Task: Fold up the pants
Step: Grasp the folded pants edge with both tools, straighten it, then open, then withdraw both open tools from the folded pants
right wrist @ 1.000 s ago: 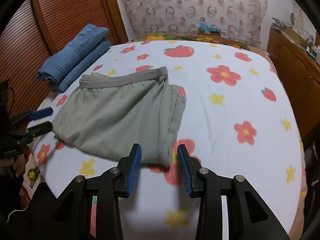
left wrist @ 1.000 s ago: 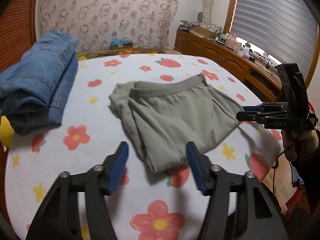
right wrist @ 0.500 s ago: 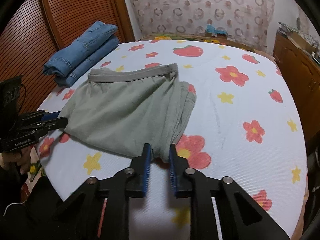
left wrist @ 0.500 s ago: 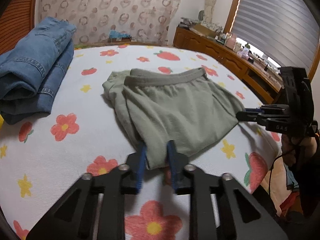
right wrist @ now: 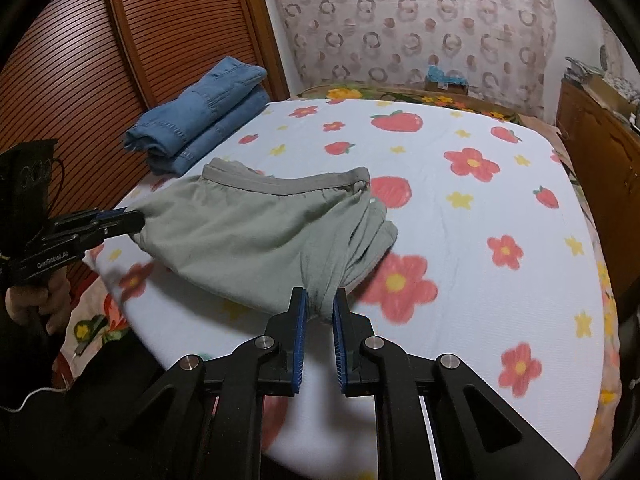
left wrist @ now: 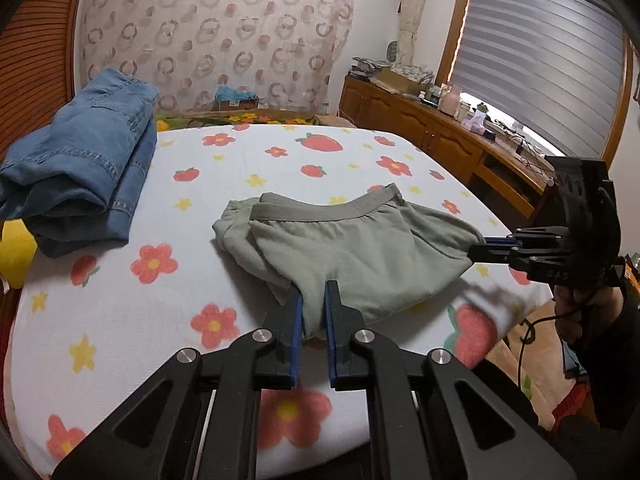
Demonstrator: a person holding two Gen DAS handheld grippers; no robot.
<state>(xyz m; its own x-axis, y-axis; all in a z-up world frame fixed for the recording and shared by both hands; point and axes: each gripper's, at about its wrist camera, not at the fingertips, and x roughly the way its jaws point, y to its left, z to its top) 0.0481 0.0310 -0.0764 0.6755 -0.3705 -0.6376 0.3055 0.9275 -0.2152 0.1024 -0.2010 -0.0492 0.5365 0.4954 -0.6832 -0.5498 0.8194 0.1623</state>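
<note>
In the left wrist view, at about 9 o'clock, a folded stack of blue jeans [left wrist: 80, 176] lies near the far-left edge of the flowered bed sheet [left wrist: 120, 320], well apart from the work, probably already done and set aside. A yellow object [left wrist: 14, 252] beside it is cut off by the frame, and what it is cannot be told. At the centre lie the green pants [left wrist: 352, 252], already doubled, waistband toward 12 o'clock. The left gripper [left wrist: 312, 300] at 6 o'clock is clamped on the near corner of the cloth, pinching a small bunch between its blue pads. At 3 o'clock the right gripper [left wrist: 486, 246] is closed on the opposite near corner. Holding both corners of one edge likely lets the person lift that edge evenly and carry it over toward the waistband for the next fold. The cloth at both corners looks raised and slightly blurred. How many layers each claw holds is hidden inside the bunch, and the underside of the pants cannot be seen
</note>
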